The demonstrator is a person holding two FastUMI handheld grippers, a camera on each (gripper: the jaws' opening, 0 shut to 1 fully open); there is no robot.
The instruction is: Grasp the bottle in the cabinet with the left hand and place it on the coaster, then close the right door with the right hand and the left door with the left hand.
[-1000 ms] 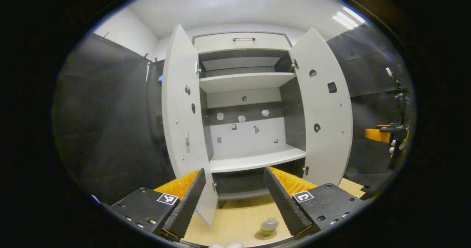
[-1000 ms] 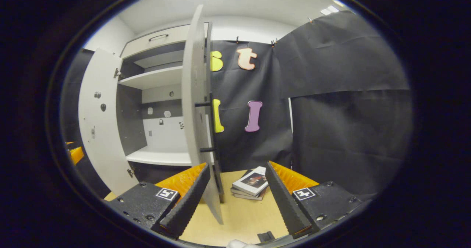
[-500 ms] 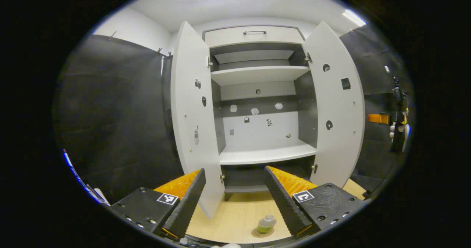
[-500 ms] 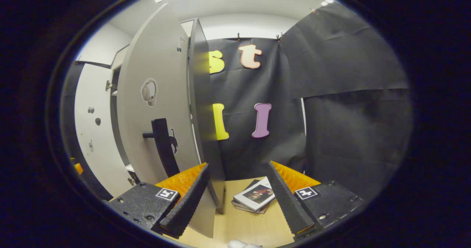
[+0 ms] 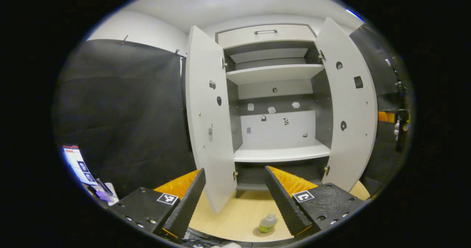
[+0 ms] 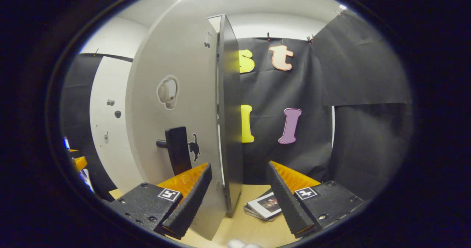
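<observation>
While the right door point(image 6: 173, 130) is partly swung and the right gripper point(image 6: 239, 200) sits at its free edge w/ fingers spread wide and nothing between them, the main risk is a poor push: the door's edge runs down between the 2 fingers, so if the hand drives fwd off-line the edge could wedge against 1 finger point(image 6: 191, 200) or skid past it, and the door would stall short of shut. The black handle point(image 6: 176, 148) juts out just beside that finger; a snag there could jerk the door. A stack of books point(image 6: 265, 206) lies on the tabletop near the cabinet's side, below the other finger, and a low sweep could knock it. In the left gripper view, the bottle point(image 5: 268, 223) already stands on the coaster point(image 5: 263, 232) on the wooden tabletop point(image 5: 235, 218), in front of the cabinet point(image 5: 279, 93) and near the swing path of both doors; I judge a fast slam or a low hand pass could tip it. The left gripper point(image 5: 235, 200) is held back from the cabinet, level, aimed at the open shelves, fingers wide apart and empty, w/ the left door point(image 5: 208, 123) fully open ahead. The right gripper shows far off past the right door's edge point(image 5: 390, 116), approx. at mid-door height, so the right hand seems to be reaching round the outer face.
</observation>
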